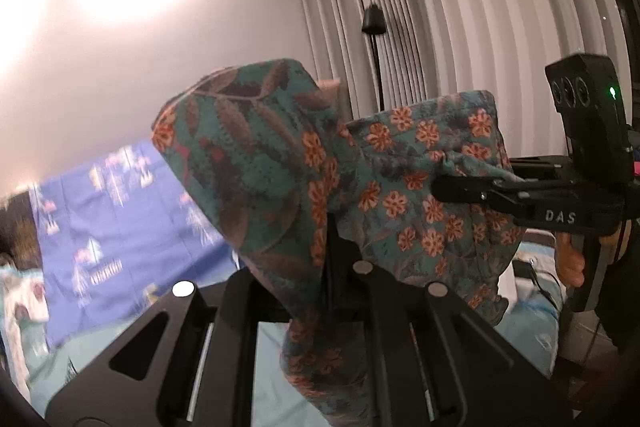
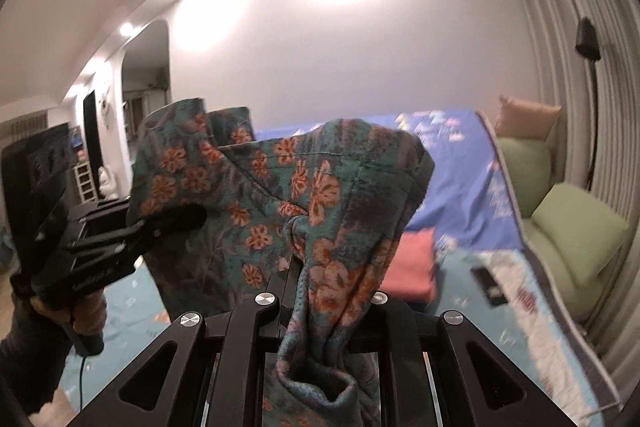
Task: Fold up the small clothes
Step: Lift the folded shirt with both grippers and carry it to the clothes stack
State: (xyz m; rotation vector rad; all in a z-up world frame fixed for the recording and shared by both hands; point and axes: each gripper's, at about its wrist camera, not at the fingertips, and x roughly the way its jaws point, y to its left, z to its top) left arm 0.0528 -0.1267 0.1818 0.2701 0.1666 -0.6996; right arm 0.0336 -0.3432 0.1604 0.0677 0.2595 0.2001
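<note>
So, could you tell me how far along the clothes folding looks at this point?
Done: a red cloth already lies folded on the bed. In hand: the floral garment is lifted off the bed, bunched, with the left gripper and the right gripper each pinching it. Left: it shows no neat fold yet, so spreading, folding and setting it down remain.

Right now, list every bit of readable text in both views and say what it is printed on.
"DAS": white letters on the black body of the right gripper, seen from the left wrist view.
Unreadable: a faint blurred marking on the body of the left gripper, seen from the right wrist view.
Unreadable: blurred pale print on the blue bedspread.
No lettering on the floral garment.
</note>
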